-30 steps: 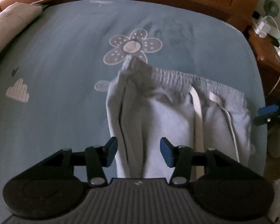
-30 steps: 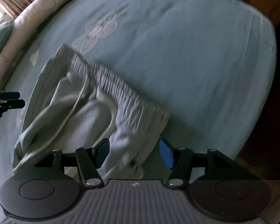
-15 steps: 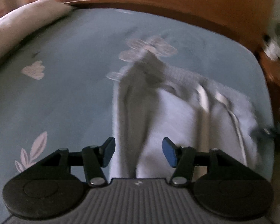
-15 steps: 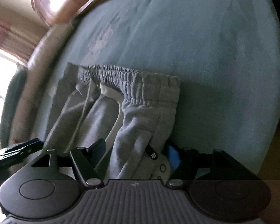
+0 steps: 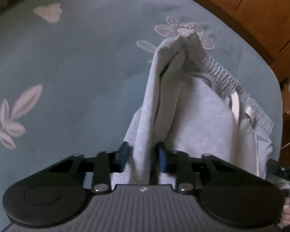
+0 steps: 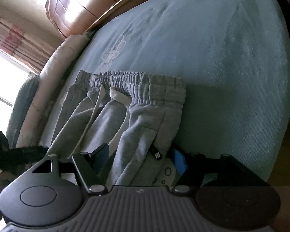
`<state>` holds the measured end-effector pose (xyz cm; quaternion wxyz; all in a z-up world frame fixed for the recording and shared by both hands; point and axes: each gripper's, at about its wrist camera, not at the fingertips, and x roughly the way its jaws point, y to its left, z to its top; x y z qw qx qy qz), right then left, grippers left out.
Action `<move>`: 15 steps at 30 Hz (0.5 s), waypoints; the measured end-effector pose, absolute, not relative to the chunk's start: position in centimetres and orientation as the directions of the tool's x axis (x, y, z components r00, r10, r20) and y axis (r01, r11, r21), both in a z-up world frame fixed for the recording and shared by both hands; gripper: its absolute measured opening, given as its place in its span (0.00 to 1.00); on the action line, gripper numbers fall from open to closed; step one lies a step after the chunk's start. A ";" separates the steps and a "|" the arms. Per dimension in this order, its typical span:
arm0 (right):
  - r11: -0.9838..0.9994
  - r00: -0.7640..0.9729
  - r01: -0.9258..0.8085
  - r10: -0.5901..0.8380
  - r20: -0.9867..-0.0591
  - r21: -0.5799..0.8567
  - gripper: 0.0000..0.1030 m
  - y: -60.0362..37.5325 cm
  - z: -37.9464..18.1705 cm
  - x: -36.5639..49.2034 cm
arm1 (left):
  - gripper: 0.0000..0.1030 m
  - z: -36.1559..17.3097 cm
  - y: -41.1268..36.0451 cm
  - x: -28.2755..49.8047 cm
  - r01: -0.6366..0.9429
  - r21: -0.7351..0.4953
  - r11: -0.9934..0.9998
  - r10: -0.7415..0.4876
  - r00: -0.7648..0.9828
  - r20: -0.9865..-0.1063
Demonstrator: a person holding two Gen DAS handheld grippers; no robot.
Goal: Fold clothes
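Left gripper [image 5: 143, 157] is pinching a bunched fold of the grey sweatpants [image 5: 199, 119], blue pads pressed in on the cloth from both sides. Right gripper [image 6: 141, 161] is wider apart, with the other side of the pants sitting between its fingers; I honestly can't tell if it's gripping or just straddling the fabric there. A small black tag [image 6: 157, 154] on the pants sits just by the right pad.

Pants are on the blue bedsheet [image 5: 71, 73], with the elastic waistband [image 6: 137, 81] on the far side from me and the white drawstring [image 6: 92, 116] trailing back toward the grippers. Far corner of the waistband lies over a white flower print [image 5: 176, 29] on the sheet. Beyond the pants is the wooden headboard [image 5: 251, 9], and a pale pillow [image 6: 54, 73] runs along the sheet's edge past the waistband.
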<state>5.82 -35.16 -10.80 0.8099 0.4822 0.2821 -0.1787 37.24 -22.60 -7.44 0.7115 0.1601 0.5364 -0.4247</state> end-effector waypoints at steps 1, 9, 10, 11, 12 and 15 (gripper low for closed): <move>0.471 0.779 0.560 -0.018 -0.627 0.682 0.71 -35.2 -10.8 5.7 | 0.08 -7.4 -22.5 37.0 0.777 -0.229 0.586 -0.434 0.063 -0.899; 0.492 0.763 0.568 -0.014 -0.646 0.660 0.72 -35.1 -10.6 6.2 | 0.04 -4.1 -23.6 38.4 0.819 -0.041 0.573 -0.399 0.234 -0.887; 0.495 0.757 0.573 -0.013 -0.653 0.654 0.72 -35.2 -10.5 6.4 | 0.03 -3.6 -24.2 39.1 0.825 -0.012 0.565 -0.393 0.257 -0.883; 0.500 0.751 0.576 -0.011 -0.660 0.646 0.73 -35.1 -10.4 6.6 | 0.04 -3.3 -24.9 39.8 0.832 0.018 0.554 -0.387 0.276 -0.880; 0.507 0.746 0.577 -0.009 -0.666 0.640 0.73 -35.1 -10.3 6.8 | 0.04 -3.3 -25.8 40.5 0.842 0.046 0.538 -0.377 0.290 -0.879; 0.516 0.735 0.583 -0.005 -0.678 0.627 0.74 -35.1 -10.0 7.1 | 0.04 -4.2 -28.1 42.0 0.855 0.106 0.507 -0.344 0.314 -0.885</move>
